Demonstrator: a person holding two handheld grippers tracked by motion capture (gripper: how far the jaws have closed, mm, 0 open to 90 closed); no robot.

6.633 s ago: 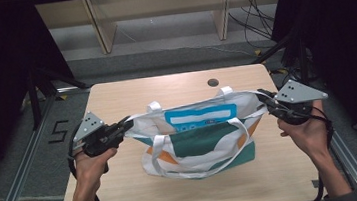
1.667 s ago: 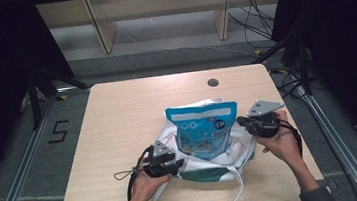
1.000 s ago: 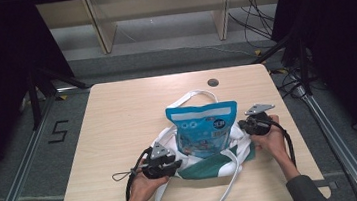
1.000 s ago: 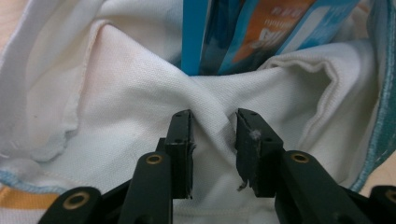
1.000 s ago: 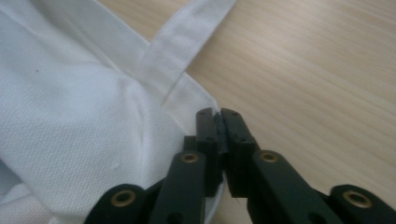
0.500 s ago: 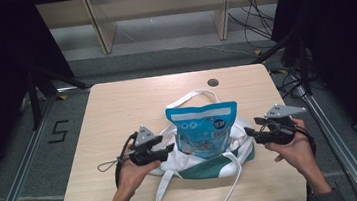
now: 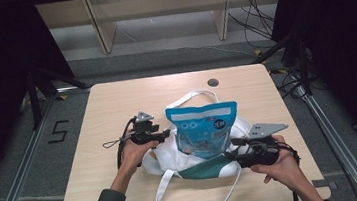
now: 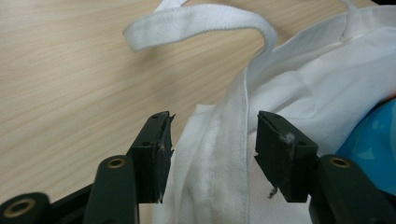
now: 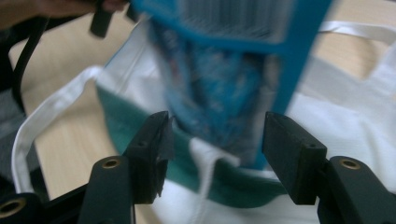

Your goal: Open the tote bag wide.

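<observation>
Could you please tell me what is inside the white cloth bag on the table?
A blue pouch stands upright in the white bag, its upper part sticking out. Its bottom and anything else inside are hidden by the cloth.

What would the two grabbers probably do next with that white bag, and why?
Probably close again on the bag's rim and pull it up around the blue pouch. The pouch stands upright with the white tote bag slumped low around its base, and both the left gripper and the right gripper stand open, their jaws having just been opening; white fabric lies between the left one's jaws, unpinched.
</observation>
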